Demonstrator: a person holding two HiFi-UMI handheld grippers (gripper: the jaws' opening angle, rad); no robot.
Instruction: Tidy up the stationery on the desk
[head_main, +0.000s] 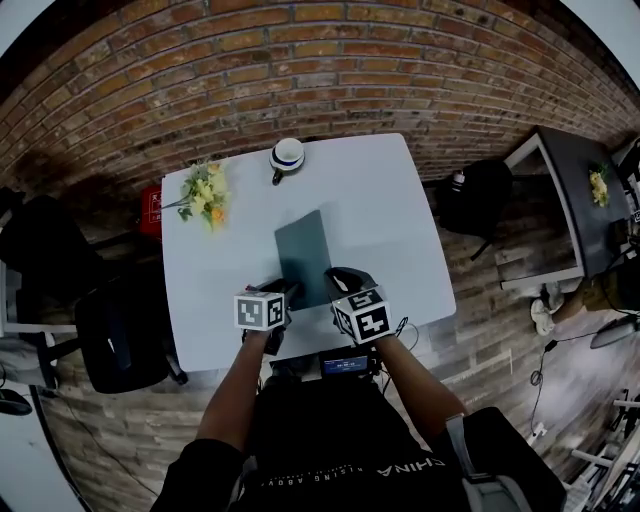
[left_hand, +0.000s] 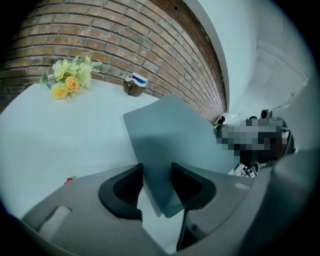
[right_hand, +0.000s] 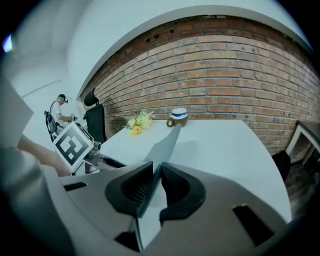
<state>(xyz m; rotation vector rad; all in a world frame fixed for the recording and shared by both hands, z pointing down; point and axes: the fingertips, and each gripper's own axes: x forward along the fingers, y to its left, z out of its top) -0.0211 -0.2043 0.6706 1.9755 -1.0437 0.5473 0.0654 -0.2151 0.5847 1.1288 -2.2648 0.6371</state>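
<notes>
Pinches the near edge of the grey folder (right_hand: 166, 145) with the right tongs (right_hand: 156, 187), jaws almost together and pressed on the thin sheet from both sides. Holds the left tongs (left_hand: 157, 185) wide apart just beside, with the grey folder's near corner sitting in the gap between the jaws and not squeezed. Finds the grey folder at a slant over the middle of the white table (head_main: 390, 200), near end up by both tongs, far end pointing toward the cup (head_main: 287, 155) by the brick wall (head_main: 330, 70), yellow flowers (head_main: 205, 195) well off to the left.
</notes>
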